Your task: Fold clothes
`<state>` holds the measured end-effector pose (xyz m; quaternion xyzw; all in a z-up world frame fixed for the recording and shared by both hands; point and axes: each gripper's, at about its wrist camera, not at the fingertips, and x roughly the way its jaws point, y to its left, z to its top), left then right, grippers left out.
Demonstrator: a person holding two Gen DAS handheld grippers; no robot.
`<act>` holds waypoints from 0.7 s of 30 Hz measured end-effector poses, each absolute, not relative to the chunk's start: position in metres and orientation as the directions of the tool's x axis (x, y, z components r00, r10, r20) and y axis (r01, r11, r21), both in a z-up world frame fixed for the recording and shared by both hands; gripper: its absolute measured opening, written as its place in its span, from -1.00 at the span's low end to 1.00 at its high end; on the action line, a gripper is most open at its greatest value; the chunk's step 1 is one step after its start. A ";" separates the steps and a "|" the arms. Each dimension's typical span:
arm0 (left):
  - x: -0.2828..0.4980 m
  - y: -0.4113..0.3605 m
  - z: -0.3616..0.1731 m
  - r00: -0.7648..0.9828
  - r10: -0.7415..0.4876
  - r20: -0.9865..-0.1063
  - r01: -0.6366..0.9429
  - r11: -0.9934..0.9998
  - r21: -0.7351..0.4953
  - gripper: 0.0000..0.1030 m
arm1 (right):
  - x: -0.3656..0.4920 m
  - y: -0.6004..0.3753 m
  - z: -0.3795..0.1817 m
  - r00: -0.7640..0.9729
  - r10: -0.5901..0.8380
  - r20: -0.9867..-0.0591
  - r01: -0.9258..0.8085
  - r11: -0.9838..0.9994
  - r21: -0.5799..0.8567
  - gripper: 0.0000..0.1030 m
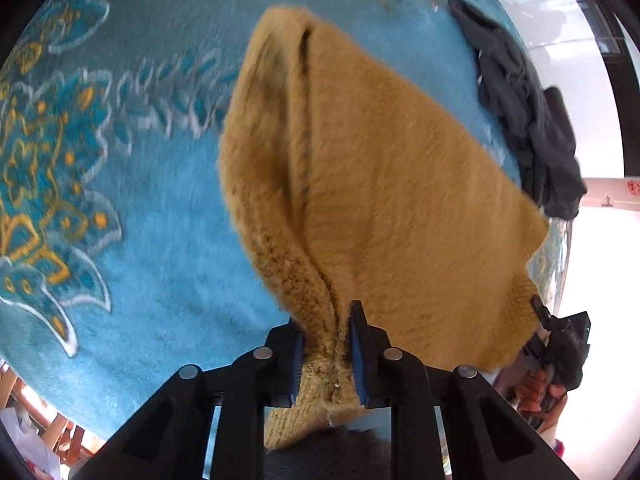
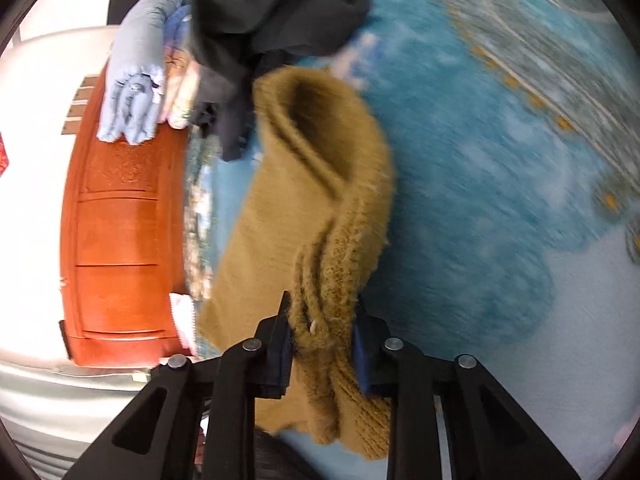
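Observation:
A fuzzy tan sweater (image 1: 380, 184) hangs above a blue patterned blanket (image 1: 168, 216). My left gripper (image 1: 326, 322) is shut on a ribbed edge of the sweater. My right gripper (image 2: 322, 316) is shut on another bunched ribbed edge of the same sweater (image 2: 320, 184). The right gripper also shows in the left wrist view (image 1: 560, 332), held by a hand at the sweater's right corner. The sweater is lifted between both grippers and folds over itself.
A dark garment (image 1: 528, 120) lies crumpled on the blanket beyond the sweater, also in the right wrist view (image 2: 272, 12). Folded light blue clothes (image 2: 136, 80) rest near a reddish wooden footboard (image 2: 120, 232). White floor (image 1: 592, 248) lies beyond the bed edge.

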<state>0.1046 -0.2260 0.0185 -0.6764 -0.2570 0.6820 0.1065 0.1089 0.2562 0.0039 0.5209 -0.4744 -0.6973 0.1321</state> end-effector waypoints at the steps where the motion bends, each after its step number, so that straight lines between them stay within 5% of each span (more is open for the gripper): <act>1: 0.099 -0.227 0.031 -0.090 0.494 -0.865 0.191 -0.843 -0.502 -0.62 | 0.101 0.255 0.013 -0.430 -0.685 -0.588 -0.290 -0.512 0.808 -0.53; 9: 0.084 -0.221 0.156 -0.339 0.547 -0.765 -0.035 -0.821 -0.571 -0.62 | 0.065 0.245 0.125 -0.543 -0.727 -0.421 0.005 -0.504 0.864 -0.55; 13: 0.088 -0.218 0.110 -0.252 0.458 -0.852 0.023 -0.878 -0.479 -0.60 | 0.083 0.256 0.110 -0.539 -0.702 -0.465 -0.023 -0.540 0.841 -0.55; 18: 0.099 -0.215 0.006 -0.052 0.378 -0.924 0.180 -0.907 -0.381 -0.61 | 0.109 0.264 0.004 -0.389 -0.655 -0.649 -0.296 -0.578 0.761 -0.55; 21: 0.104 -0.212 0.003 -0.063 0.357 -0.932 0.176 -0.915 -0.363 -0.61 | 0.122 0.268 -0.026 -0.369 -0.641 -0.673 -0.378 -0.558 0.739 -0.56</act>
